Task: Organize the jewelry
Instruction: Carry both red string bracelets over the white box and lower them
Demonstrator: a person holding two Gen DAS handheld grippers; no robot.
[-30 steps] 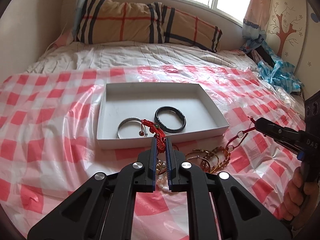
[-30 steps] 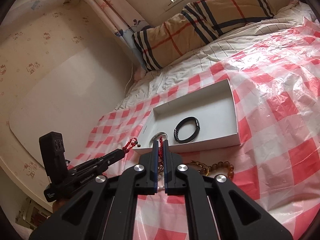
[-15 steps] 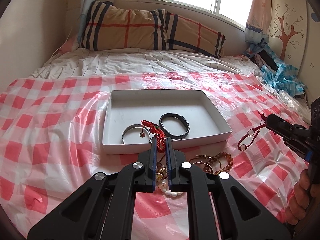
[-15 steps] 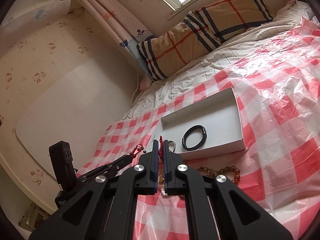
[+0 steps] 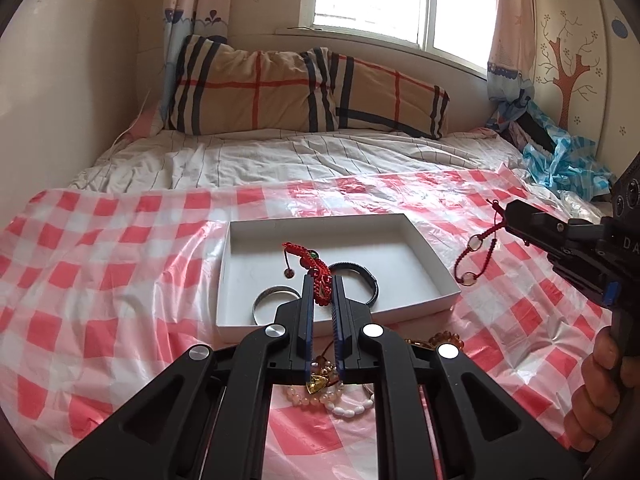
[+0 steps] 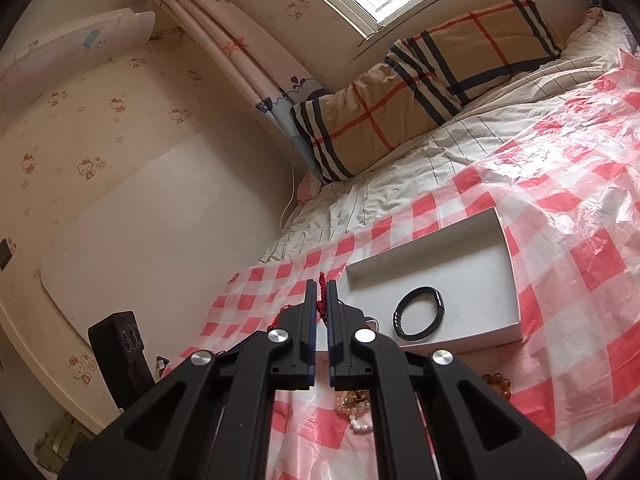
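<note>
Checked plastic on the bed carries a white box (image 5: 436, 276). Both tongs have risen since a second ago: left tongs (image 5: 322, 284) clamped on a red cord (image 5: 316, 268) above the box, right tongs (image 6: 321, 292) clamped on a red bracelet (image 5: 476, 252), now dangling well clear of the beads (image 5: 344, 396).

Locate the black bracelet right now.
The black bracelet lies flat inside the white box, near its front wall; in the left wrist view it sits just right of the silver bangle, partly hidden behind the left gripper.
</note>
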